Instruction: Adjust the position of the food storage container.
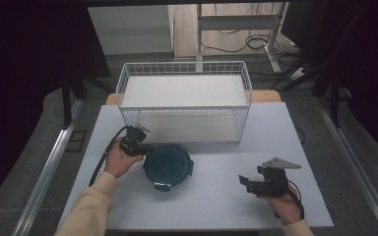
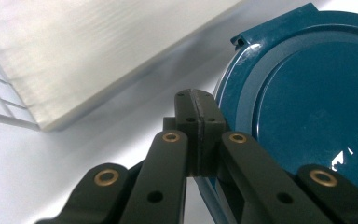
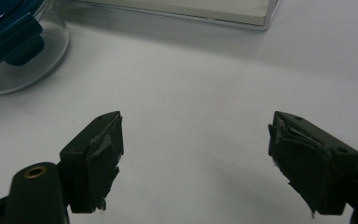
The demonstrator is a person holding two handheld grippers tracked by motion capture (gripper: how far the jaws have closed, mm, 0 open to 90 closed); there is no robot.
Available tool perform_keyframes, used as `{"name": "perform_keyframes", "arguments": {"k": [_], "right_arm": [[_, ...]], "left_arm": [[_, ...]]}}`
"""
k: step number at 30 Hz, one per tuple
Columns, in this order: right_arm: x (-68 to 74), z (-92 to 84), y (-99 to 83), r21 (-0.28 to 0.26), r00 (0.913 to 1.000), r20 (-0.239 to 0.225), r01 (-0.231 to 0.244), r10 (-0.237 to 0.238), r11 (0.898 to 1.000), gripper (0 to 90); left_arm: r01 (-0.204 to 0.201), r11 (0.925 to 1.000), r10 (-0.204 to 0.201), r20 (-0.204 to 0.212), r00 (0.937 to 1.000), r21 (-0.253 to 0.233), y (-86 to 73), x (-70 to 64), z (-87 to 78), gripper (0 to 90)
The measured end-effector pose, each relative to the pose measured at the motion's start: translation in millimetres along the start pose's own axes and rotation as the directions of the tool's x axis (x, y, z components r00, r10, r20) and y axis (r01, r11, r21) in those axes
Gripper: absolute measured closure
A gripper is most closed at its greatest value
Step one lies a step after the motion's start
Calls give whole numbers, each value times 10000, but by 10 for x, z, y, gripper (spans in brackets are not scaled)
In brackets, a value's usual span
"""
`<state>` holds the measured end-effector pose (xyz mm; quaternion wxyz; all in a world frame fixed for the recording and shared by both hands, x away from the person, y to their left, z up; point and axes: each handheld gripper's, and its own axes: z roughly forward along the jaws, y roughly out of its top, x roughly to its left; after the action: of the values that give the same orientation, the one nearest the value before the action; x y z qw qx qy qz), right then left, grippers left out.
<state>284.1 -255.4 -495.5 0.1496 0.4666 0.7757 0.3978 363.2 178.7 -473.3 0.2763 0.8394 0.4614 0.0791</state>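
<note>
A round container with a dark blue lid (image 1: 168, 166) sits on the white table (image 1: 211, 196), a little left of the middle and just in front of the white wire basket (image 1: 185, 101). Its body is clear below the lid, as the right gripper view shows, with a blue clip (image 3: 14, 39) hanging over the side.

The left gripper (image 1: 137, 142) is at the lid's left edge, held in the person's left hand (image 1: 120, 161). In the left gripper view its jaws are pressed together, pad against pad, with the tips right at the rim of the lid (image 2: 307, 93); I cannot tell whether they pinch anything or merely touch the rim. Between that rim and the basket's front wall (image 2: 51, 70) only a narrow strip of table lies bare.

The right gripper (image 1: 261, 179) is well apart from the container, near the table's right front corner, with its jaws spread and bare table between the pads (image 3: 98, 158). Between it and the container lies a wide stretch of open surface. The basket runs along the back, its front wall near the lid's far edge, and the table's left margin beside the left hand is narrow.
</note>
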Motion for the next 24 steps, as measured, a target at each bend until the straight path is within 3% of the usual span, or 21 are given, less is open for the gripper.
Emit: {"name": "perform_keyframes", "arguments": {"k": [7,24], "right_arm": [[-1,-11,6,-101,10000,-17,5,-5,9999,175],[14,-38,21,-414,9998,-161,81,-88,9991,176]], "left_arm": [[41,10000,-41,182,9998,-20,-20,-99,-3,900],[-348,9994,351,856,9957,-59,-14,-395,42,900]]}}
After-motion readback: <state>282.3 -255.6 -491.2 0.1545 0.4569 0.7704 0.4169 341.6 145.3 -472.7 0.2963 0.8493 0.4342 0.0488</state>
